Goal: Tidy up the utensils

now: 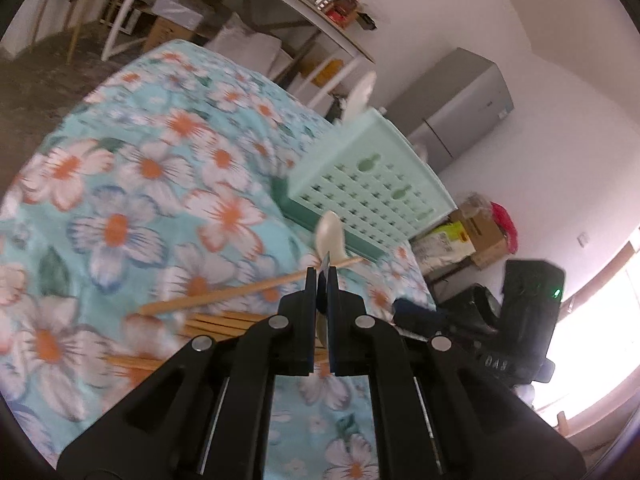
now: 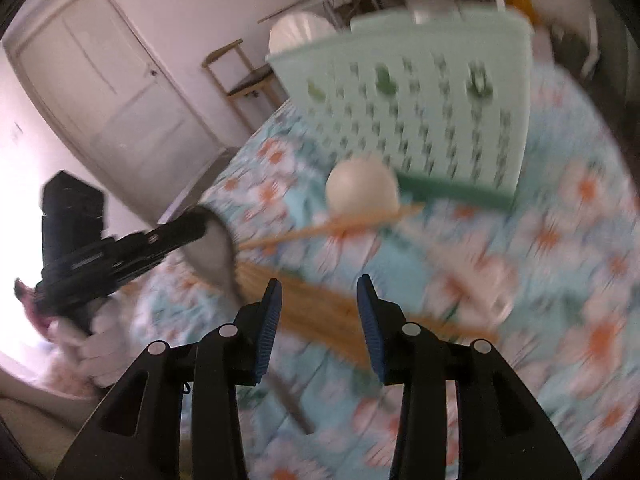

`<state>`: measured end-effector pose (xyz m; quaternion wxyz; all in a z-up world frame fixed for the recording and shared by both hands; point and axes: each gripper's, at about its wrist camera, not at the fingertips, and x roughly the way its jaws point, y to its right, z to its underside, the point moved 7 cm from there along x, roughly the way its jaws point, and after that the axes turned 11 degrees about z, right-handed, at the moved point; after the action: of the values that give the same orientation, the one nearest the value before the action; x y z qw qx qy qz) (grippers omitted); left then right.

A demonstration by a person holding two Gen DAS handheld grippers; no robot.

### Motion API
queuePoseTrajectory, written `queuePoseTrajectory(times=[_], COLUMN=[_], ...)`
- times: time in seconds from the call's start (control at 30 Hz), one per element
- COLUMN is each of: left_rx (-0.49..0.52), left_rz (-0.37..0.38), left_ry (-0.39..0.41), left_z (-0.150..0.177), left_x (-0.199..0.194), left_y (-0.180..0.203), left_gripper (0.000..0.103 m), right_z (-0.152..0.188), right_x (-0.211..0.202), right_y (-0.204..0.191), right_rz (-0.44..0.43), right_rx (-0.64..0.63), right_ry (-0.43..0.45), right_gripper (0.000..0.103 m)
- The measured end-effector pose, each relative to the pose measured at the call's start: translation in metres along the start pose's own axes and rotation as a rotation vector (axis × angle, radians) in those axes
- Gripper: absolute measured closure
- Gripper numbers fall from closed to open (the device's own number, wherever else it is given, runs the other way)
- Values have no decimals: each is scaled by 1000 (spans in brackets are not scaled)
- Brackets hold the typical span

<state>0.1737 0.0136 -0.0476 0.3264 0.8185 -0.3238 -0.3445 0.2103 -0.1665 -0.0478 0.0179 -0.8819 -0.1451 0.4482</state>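
My left gripper (image 1: 322,273) is shut on a metal spoon; in the right wrist view it (image 2: 202,220) holds the spoon (image 2: 216,254) above the table. A white ceramic spoon (image 1: 331,236) lies near the mint green utensil basket (image 1: 368,176), also seen in the right wrist view (image 2: 362,188) before the basket (image 2: 412,104). Several wooden chopsticks (image 1: 224,322) lie on the floral cloth, blurred in the right wrist view (image 2: 320,316). One chopstick (image 1: 248,289) lies apart, slanting. My right gripper (image 2: 319,292) is open and empty above the chopsticks.
The floral tablecloth (image 1: 140,184) covers the table. A white spoon (image 1: 360,94) sticks out of the basket's far side. A shelf (image 1: 304,12), grey fridge (image 1: 452,112) and boxes (image 1: 472,232) stand beyond the table. A door (image 2: 104,92) is at left.
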Motion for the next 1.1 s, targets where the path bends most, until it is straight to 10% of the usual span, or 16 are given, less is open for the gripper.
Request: queuePoseTrajectory(times=[0.3, 0.6, 0.83, 1.1], left_rx=[-54, -93, -74, -61], left_rz=[-34, -39, -37, -37], left_ry=[49, 58, 62, 64], left_z=[-4, -2, 0, 2], left_x=[-27, -40, -45, -45], left_y=[-31, -54, -48, -39], left_gripper=[99, 99, 99, 99], right_z=[-36, -45, -53, -66], right_x=[60, 105, 103, 22], right_y=[-39, -42, -44, -29], right_rz=[381, 573, 504, 211], right_rx=[-266, -304, -195, 5], right_ry=[61, -4, 16, 126], right_gripper=[65, 78, 98, 98])
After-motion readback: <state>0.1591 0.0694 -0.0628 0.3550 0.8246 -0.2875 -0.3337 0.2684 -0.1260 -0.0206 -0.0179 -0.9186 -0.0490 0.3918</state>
